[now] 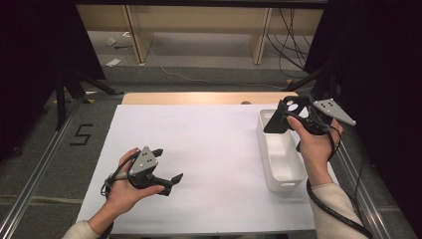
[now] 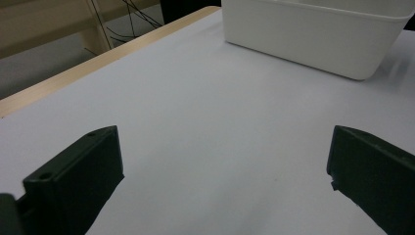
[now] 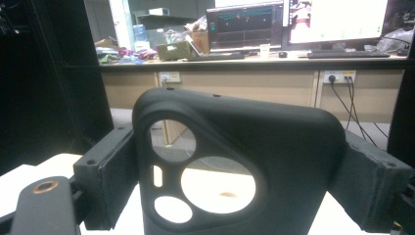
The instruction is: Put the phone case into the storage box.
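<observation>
A black phone case [image 1: 276, 122] with round camera cut-outs hangs tilted above the far end of a white bin [image 1: 264, 149]. My right gripper [image 1: 293, 112] is shut on it, the pads [image 3: 105, 178] pressing its two side edges, and the case [image 3: 284, 147] stands upright between them. My left gripper [image 1: 169, 164] rests low over the white table cover [image 1: 214, 149] at the near left, open with nothing between its fingers [image 2: 78, 178]. In the left gripper view the bin [image 2: 313, 39] stands farther off, ahead and to the right.
A wooden table edge [image 1: 199, 98] runs along the far side of the white cover. Cables and shelving legs lie on the floor beyond it. Metal rails flank the table. A desk with monitors [image 3: 244, 27] shows behind the case.
</observation>
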`<state>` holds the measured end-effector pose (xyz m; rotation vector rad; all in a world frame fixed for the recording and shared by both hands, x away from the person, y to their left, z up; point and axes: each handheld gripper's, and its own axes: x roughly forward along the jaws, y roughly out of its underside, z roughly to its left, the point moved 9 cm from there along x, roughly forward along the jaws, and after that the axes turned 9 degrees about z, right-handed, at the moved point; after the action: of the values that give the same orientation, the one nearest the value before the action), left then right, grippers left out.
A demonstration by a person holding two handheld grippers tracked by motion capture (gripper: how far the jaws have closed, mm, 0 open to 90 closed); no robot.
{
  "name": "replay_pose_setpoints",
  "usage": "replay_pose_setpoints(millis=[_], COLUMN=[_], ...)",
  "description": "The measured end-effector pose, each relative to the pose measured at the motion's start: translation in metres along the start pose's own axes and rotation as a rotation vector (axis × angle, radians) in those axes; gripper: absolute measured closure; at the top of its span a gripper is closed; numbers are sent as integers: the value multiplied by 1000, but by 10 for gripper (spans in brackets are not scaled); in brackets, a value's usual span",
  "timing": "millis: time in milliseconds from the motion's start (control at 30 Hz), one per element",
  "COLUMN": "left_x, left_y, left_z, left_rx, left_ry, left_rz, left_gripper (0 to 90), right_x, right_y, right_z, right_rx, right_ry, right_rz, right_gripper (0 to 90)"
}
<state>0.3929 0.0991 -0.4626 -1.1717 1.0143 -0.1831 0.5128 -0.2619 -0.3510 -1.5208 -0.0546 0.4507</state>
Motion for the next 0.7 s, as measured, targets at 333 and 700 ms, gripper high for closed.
replay_pose_setpoints(millis=[333, 700], left_x=[0, 0], left_y=[0, 0], left_z=[0, 1], left_rx=[0, 1], left_ry=[0, -2], left_rz=[1, 4], left_gripper=[0, 0], right_x=[1, 2], right_y=[2, 4], right_z=[-2, -5], right_rx=[0, 3], right_ry=[5, 9], right_rz=[6, 15], right_gripper=[150, 150])
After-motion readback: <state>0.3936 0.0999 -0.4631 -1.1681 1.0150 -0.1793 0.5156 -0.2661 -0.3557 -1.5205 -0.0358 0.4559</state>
